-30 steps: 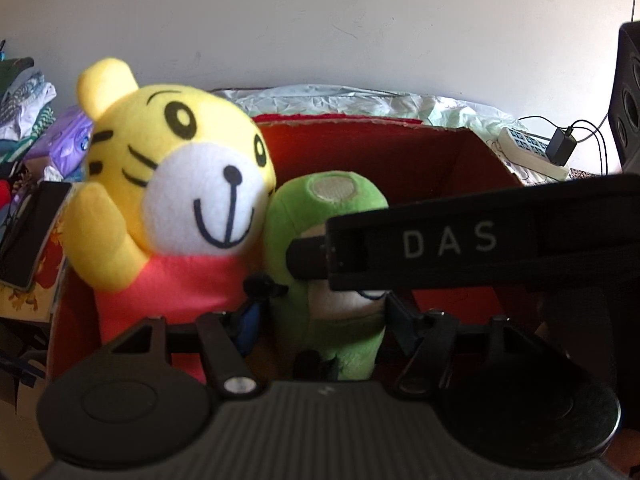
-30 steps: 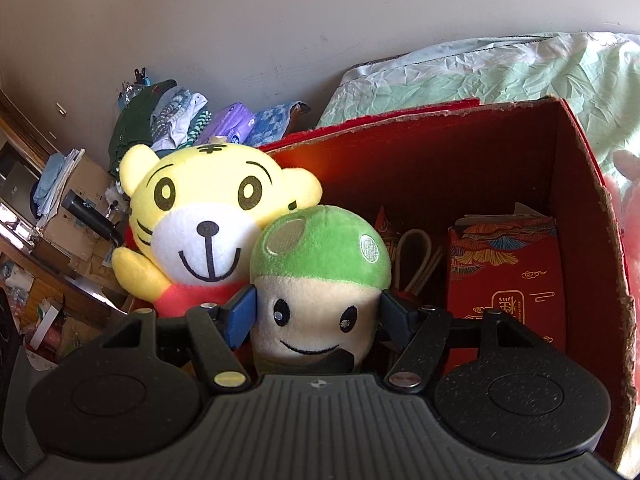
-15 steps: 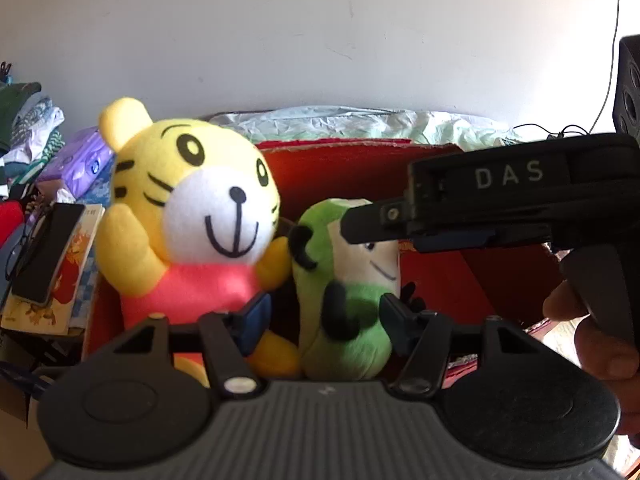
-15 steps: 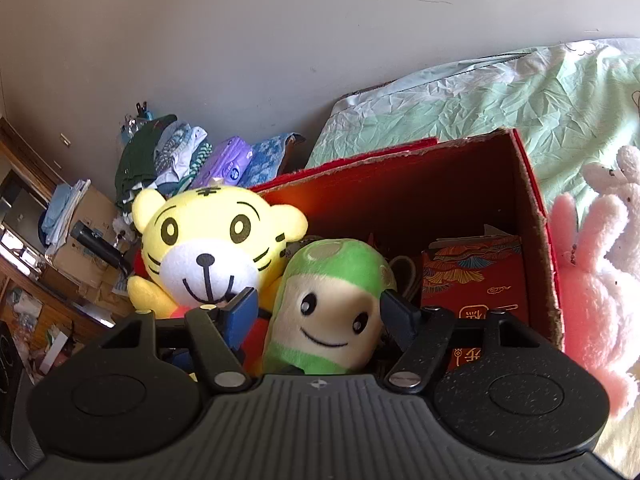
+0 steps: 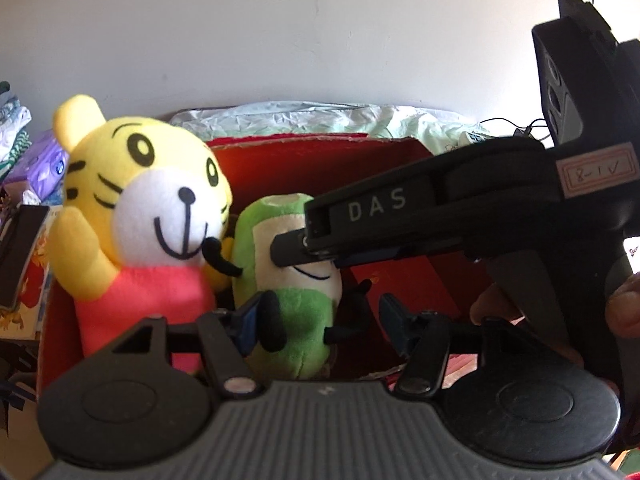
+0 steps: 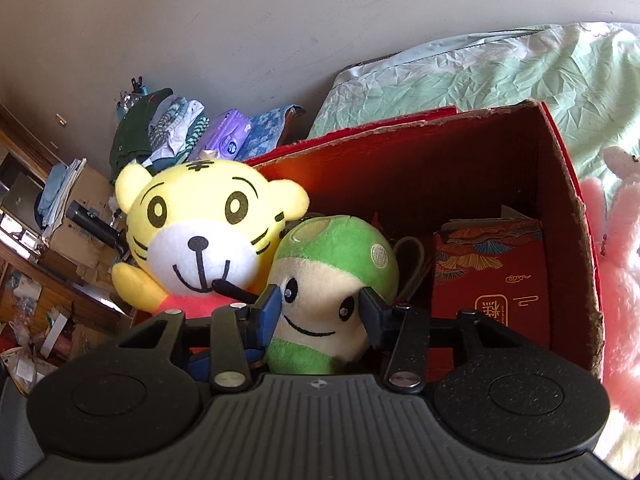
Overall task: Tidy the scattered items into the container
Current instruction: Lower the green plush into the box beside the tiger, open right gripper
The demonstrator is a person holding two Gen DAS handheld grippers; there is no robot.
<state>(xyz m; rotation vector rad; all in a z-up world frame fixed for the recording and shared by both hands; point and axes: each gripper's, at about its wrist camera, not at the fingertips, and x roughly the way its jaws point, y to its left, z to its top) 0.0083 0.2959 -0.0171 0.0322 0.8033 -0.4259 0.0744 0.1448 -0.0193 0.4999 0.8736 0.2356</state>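
The right gripper (image 6: pixel 322 312) stays clamped on the green mushroom plush (image 6: pixel 336 280), which now hangs higher over the red box (image 6: pixel 568 184) than a second ago, its head squeezed narrow beside the tiger plush (image 6: pixel 208 236) sitting in the box's left end. The left gripper (image 5: pixel 320 320) has drawn back, fingers spread wide and holding nothing, near the mushroom's feet.

Fuzzy cloth mushroom toy (image 6: pixel 332 276), raw-edged cardboard box (image 6: pixel 568 184), probably matt plastic hand-held gripper (image 6: pixel 320 308)
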